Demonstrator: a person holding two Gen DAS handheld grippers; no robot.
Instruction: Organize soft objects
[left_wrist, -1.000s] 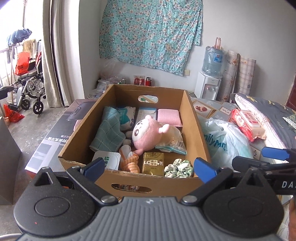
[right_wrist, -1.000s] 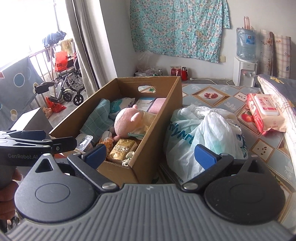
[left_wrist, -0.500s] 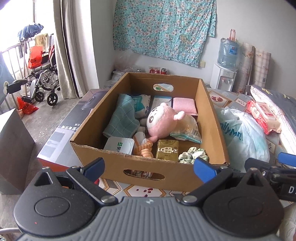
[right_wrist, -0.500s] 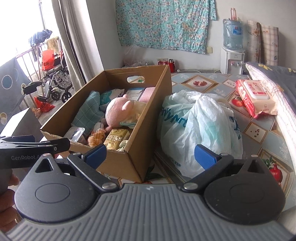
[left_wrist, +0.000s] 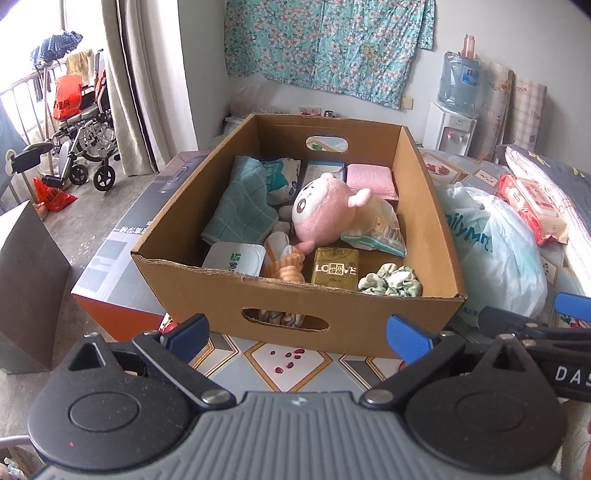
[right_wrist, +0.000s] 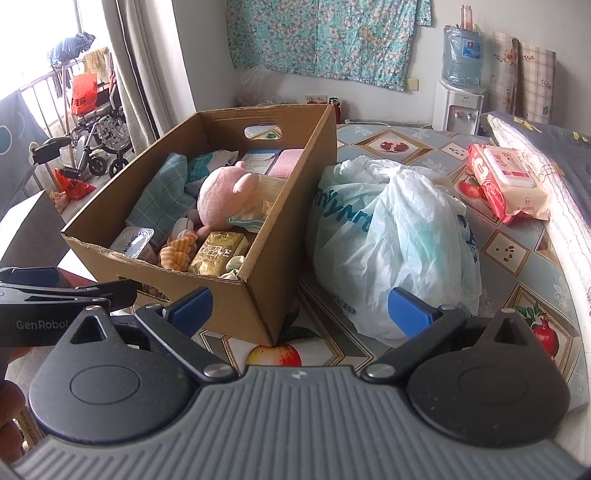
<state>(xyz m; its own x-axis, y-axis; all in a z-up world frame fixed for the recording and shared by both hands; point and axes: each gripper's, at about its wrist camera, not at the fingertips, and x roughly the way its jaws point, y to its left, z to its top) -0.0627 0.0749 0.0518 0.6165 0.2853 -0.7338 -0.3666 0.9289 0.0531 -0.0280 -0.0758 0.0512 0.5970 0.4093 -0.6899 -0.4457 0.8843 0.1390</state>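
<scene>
An open cardboard box (left_wrist: 424, 192) (right_wrist: 291, 206) stands on the patterned mat. Inside it lie a pink plush toy (left_wrist: 325, 210) (right_wrist: 221, 199), a teal checked cloth (left_wrist: 240, 206), a pink folded towel (left_wrist: 369, 179), a green scrunchie (left_wrist: 391, 282), an orange striped sock (left_wrist: 286, 269), a gold packet (left_wrist: 334, 271) and a white tub (left_wrist: 232, 258). My left gripper (left_wrist: 299, 338) hangs open in front of the box's near wall, holding nothing. To the box's right, my right gripper (right_wrist: 301, 312) is open and empty, near a stuffed white plastic bag (right_wrist: 399, 236) (left_wrist: 495, 251).
A red wet-wipes pack (right_wrist: 506, 181) lies at the right by bedding. A water dispenser (right_wrist: 458, 96) stands at the back wall. A flat grey-and-orange carton (left_wrist: 122, 251) lies left of the box, with a dark bin (left_wrist: 26, 288) nearer and a wheelchair (left_wrist: 77, 136) beyond.
Both grippers have drawn back and risen from the box, so its whole front wall and the mat before it now show. Both stay open and empty.
</scene>
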